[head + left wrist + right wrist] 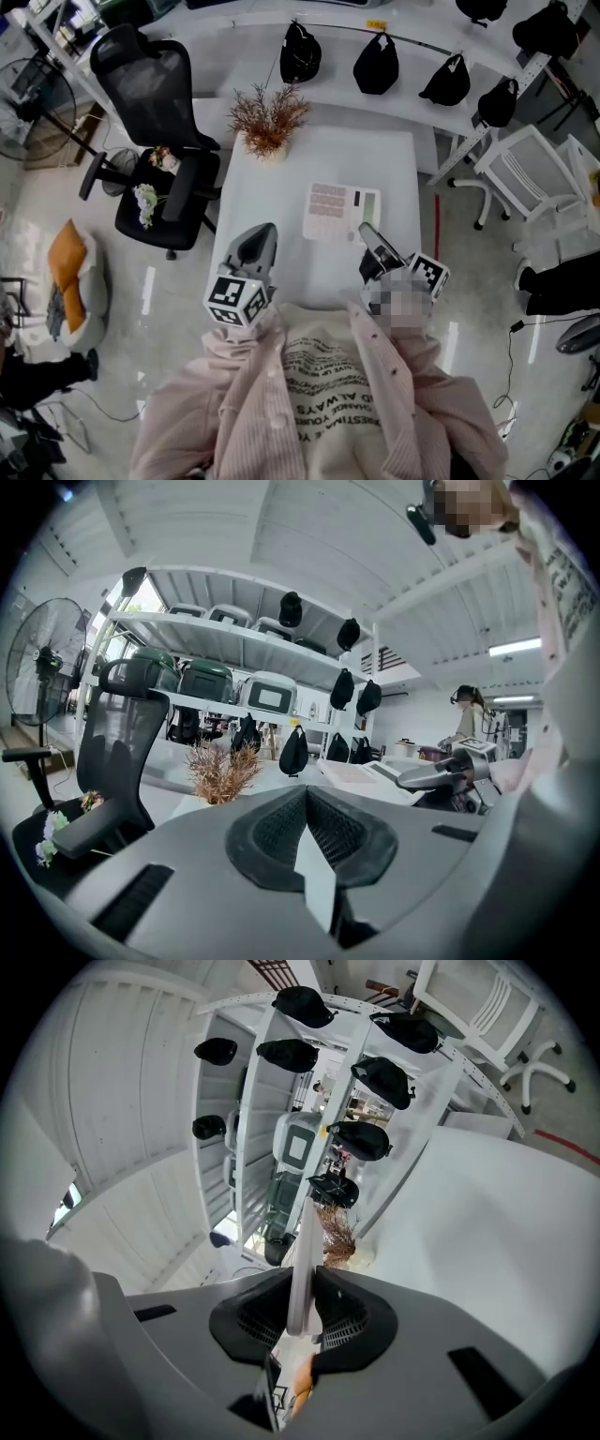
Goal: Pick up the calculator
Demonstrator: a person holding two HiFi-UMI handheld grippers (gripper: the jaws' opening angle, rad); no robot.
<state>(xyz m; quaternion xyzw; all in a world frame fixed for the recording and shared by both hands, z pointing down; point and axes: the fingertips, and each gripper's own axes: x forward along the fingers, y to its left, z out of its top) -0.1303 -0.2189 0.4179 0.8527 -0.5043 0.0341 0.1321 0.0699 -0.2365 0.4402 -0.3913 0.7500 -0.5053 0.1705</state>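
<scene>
The calculator (339, 211) is white with pink keys and a small screen, and it is over the middle of the white table (272, 202). My right gripper (368, 232) is shut on its near right edge. In the right gripper view the calculator (302, 1260) shows edge-on as a thin white slab clamped between the two dark pads of the right gripper (302, 1290). The left gripper view shows the calculator (370, 772) lying flat off to the right, with the right gripper (441, 776) on it. My left gripper (256, 246) (305, 797) hangs over the table's near left part, shut and holding nothing.
A pot of dried reddish twigs (269, 122) stands at the table's far left. A black office chair (155, 112) is left of the table and a white chair (525, 173) is to the right. Black bags (375, 64) hang on a rack behind.
</scene>
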